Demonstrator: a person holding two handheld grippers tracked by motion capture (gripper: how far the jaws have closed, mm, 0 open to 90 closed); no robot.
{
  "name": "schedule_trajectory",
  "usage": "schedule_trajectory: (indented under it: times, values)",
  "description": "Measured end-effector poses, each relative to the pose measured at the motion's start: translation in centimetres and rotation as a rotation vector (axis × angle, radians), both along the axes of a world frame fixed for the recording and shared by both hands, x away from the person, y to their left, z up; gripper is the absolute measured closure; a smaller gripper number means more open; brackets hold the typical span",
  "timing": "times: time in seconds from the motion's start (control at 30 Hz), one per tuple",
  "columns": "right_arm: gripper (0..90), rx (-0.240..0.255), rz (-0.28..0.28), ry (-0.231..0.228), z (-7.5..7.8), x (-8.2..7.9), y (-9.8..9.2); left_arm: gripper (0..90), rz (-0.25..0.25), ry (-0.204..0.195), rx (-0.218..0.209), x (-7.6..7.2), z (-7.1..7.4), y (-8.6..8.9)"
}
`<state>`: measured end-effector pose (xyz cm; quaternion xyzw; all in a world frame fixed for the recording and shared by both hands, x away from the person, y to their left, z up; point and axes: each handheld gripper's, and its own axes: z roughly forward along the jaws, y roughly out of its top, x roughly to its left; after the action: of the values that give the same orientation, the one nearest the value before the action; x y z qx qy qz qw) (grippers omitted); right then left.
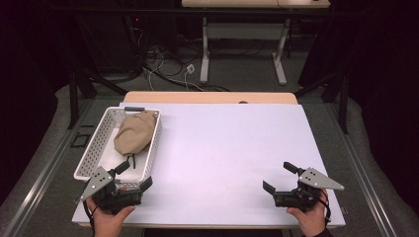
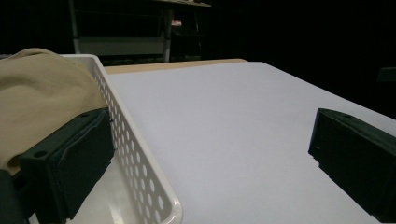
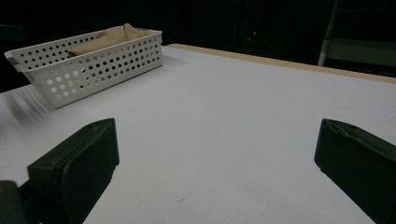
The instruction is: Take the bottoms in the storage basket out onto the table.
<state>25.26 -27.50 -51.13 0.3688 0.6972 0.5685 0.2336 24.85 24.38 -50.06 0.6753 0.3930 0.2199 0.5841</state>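
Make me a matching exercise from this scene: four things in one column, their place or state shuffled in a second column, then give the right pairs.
Things:
1. tan cloth bundle
2. white perforated basket
3. left gripper
4. right gripper

Places or states:
A. open, over bare white table at the near right
B. lies inside the basket
C. open, one jaw inside the basket's near end and the other outside its wall
D. stands on the table's left side

Pairs: 1-B, 2-D, 3-C, 4-A
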Motion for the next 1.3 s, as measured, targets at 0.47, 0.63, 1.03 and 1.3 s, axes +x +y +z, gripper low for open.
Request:
schedule_trajectory:
  times: [0.47,0.63,1.03,1.3]
  values:
    - [0.0,-0.004,-0.022,0.035,-0.5,0.5,-0.3,0.3,0.035,0.008,-0.034,0.4,0.2,0.8]
    - [0.0,-0.016,-0.014,0.035,-0.6,0.8,-0.1,0.3,0.047,0.014,-0.026,0.3,0.4,1.1]
    - [0.0,-0.03,-0.015,0.048,-1.0,1.1,0.4,0.3,0.086,0.023,0.022,0.6,1.4,1.1]
    - [0.0,-0.028,-0.004,0.065,-1.1,1.1,0.6,0.3,0.091,0.03,0.069,1.6,2.5,0.9]
